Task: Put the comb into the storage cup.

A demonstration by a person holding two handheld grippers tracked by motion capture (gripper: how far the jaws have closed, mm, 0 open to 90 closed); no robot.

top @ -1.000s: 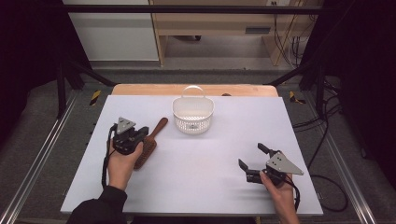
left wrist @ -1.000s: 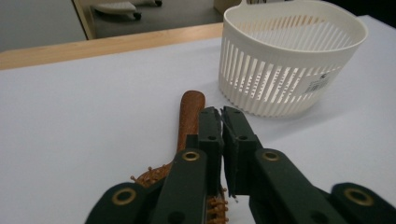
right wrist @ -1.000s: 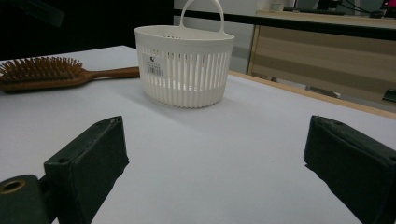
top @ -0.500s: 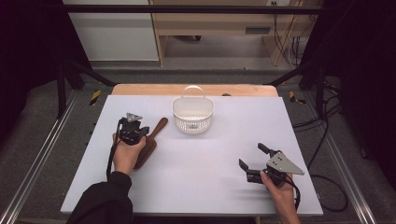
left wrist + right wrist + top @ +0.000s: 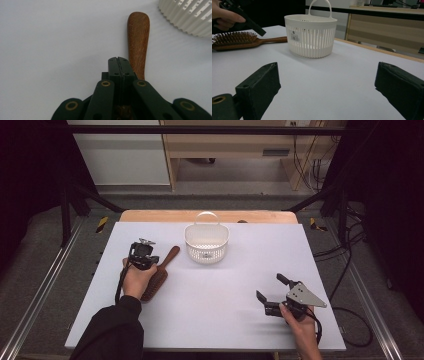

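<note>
A wooden hairbrush point(image 5: 159, 276) lies on the white table, bristles up, left of a white slotted basket point(image 5: 206, 243) with a handle. My left gripper point(image 5: 143, 256) is shut with nothing between its jaws, which point down over the brush. In the left gripper view the closed tips point(image 5: 117, 60) hover just above the brush handle point(image 5: 138, 30), left of its midline. Whether they touch the handle I cannot tell. My right gripper point(image 5: 270, 288) rests open near the front right of the table. In its own view its jaws point(image 5: 328, 72) stand wide apart, facing the basket point(image 5: 312, 35) and the hairbrush point(image 5: 237, 40).
The white table top point(image 5: 240, 320) sits on a wooden bench with a strip showing at the back edge point(image 5: 150, 215). Metal rails run along both sides. The basket's ribbed wall point(image 5: 190, 15) is close to the right of the brush handle.
My left hand has moved away from the person and lower, and its gripper has tipped nose-down over the brush handle. Its jaws stay shut. The right gripper has not moved.
</note>
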